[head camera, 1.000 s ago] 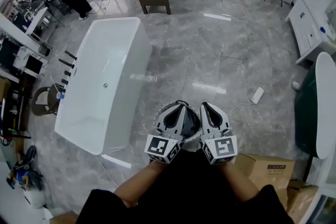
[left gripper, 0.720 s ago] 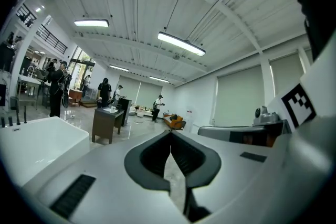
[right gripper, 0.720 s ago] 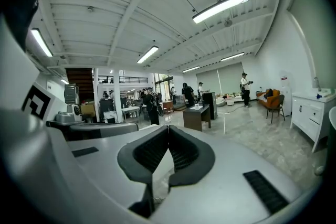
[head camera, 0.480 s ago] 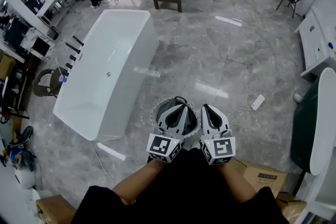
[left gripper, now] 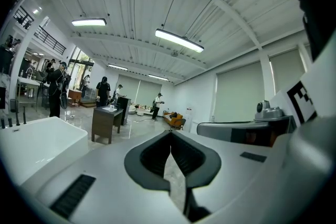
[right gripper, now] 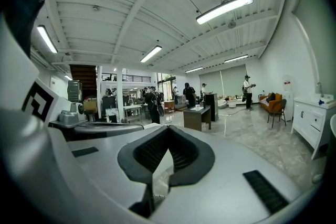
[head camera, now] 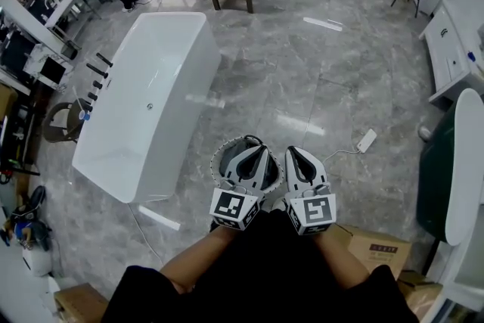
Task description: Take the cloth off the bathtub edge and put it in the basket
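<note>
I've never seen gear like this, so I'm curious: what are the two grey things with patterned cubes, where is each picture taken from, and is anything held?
No robot here: a person holds a two-jaw gripper in each hand. The head view comes from a camera on the person's head, looking down at the left gripper and right gripper; the cubes are part of them. The two gripper views come from cameras riding on each gripper, looking along its jaws. Both pairs of jaws are shut with nothing between them. On the marble floor stand a white bathtub and, under the grippers, a round basket. No cloth shows on the tub's edge.
</note>
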Available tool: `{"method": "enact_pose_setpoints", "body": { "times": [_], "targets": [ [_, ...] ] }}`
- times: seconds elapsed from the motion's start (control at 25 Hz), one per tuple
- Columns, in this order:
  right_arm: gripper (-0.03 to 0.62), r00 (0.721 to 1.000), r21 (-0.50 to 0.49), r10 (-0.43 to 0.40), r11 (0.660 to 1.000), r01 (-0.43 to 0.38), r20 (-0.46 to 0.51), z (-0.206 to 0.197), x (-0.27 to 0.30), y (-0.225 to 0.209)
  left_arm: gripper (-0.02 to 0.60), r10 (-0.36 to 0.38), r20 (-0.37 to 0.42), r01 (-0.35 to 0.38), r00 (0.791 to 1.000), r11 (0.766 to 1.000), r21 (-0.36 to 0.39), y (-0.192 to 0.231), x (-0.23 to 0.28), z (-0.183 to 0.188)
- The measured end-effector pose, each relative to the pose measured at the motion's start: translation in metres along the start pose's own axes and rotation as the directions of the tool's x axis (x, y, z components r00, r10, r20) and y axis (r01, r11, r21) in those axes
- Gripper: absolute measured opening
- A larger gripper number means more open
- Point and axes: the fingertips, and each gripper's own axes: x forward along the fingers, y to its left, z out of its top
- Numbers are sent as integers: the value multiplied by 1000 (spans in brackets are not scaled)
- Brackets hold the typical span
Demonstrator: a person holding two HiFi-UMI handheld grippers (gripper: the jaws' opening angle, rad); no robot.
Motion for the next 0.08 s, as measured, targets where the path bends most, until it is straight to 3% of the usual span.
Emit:
{"method": "enact_pose_setpoints", "body": {
  "times": [0.08],
  "targets": [
    [31, 1000, -1, 0, 1000, 0, -3, -1, -1, -2, 15, -4, -5, 4, 1000, 1000, 5, -1, 4, -3]
  ]
}}
